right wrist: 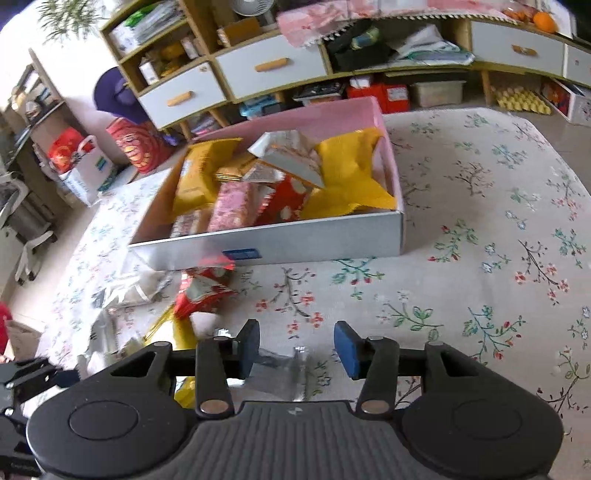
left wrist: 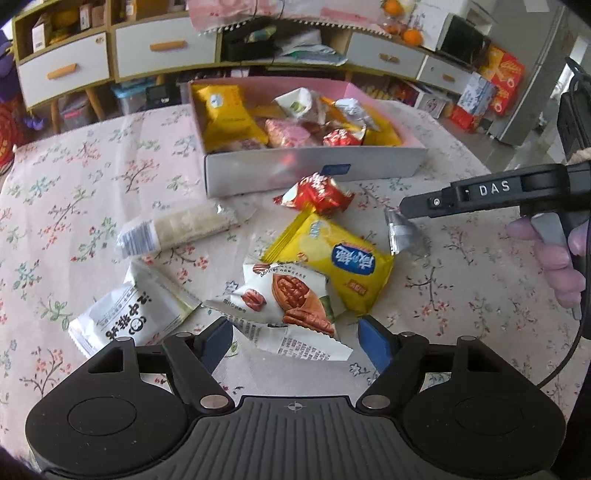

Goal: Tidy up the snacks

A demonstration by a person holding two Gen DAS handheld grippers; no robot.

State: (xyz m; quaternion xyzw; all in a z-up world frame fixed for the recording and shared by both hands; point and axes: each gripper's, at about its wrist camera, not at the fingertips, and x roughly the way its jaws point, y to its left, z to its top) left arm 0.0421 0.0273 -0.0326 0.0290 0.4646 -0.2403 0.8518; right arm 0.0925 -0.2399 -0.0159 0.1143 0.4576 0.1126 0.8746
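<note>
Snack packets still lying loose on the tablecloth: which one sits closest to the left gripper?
The white pecan packet, printed with brown nuts. Its lower edge lies right between the open left gripper fingers, while the yellow packet and red packet lie farther off, toward the box.

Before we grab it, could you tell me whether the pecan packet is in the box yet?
Out: the pecan packet lies on the tablecloth, outside the box.

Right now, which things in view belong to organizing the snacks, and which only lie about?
For the job:
box
pecan packet
yellow packet
red packet
clear cracker pack
white packet
silver wrapper
left gripper, right gripper, both open

Lying about:
drawer cabinet
oranges
</note>
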